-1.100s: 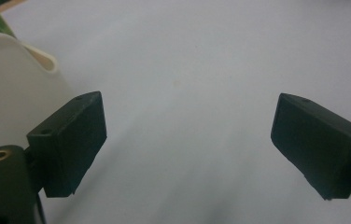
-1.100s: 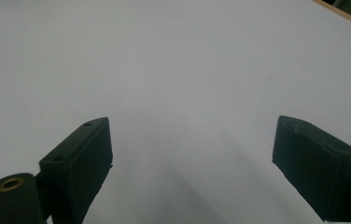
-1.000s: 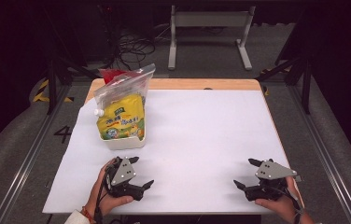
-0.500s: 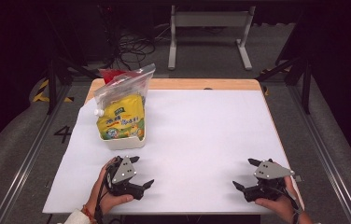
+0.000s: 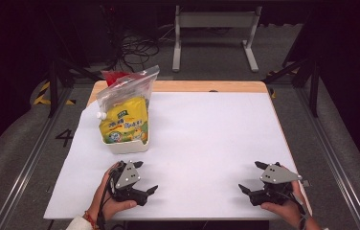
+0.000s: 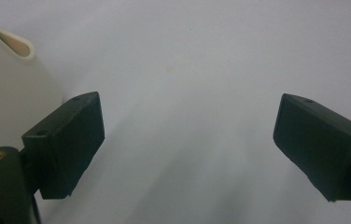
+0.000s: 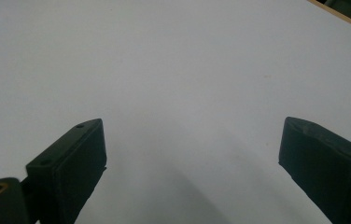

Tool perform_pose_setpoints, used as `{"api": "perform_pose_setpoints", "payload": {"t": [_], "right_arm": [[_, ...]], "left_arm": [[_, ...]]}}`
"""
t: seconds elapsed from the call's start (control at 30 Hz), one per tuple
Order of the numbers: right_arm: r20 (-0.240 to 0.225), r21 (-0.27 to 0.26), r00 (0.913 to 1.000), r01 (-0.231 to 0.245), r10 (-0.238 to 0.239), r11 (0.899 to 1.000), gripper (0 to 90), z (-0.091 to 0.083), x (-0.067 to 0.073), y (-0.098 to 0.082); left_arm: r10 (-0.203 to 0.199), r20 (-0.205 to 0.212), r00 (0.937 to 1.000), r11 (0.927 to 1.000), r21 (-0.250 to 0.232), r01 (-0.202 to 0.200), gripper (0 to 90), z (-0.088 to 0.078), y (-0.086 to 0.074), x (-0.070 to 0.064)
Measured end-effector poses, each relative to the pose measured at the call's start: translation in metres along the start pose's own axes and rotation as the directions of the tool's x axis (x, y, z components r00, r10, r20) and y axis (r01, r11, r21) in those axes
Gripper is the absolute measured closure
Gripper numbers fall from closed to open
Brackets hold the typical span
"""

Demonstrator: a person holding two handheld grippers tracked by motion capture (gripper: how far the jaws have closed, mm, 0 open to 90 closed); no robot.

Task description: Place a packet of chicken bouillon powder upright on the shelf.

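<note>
Resting low on the white surface [image 5: 207, 143], the left claw [image 5: 142, 178] sits at 7 o'clock and the right claw [image 5: 253, 178] at 5 o'clock, both with jaws wide apart and holding nothing. A white tub [image 5: 124, 143] stands at 10 o'clock, just beyond the left claw, with a yellow pouch [image 5: 123, 125] and a clear plastic bag [image 5: 128, 91] in it. The tall bag looks tippy, so a bump from the left claw could knock it over. Nothing blocks the way between them.
</note>
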State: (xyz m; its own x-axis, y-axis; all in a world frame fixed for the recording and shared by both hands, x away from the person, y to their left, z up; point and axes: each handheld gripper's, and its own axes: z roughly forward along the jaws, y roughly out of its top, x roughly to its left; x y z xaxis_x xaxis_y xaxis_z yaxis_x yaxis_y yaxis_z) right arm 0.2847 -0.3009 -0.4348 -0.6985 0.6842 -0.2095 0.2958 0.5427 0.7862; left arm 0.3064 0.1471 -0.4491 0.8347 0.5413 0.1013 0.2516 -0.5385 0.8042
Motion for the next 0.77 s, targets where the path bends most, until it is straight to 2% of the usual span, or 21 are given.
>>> {"api": "perform_pose_setpoints", "payload": {"t": [0.77], "right_arm": [[0.005,-0.001,1.0000,-0.002,0.002,1.000,7.5,-0.0011,-0.0006,-0.0011]], "left_arm": [[0.002,0.012,0.9999,1.0000,0.003,-0.002,9.5,0.0034,0.0016,0.0025]]}}
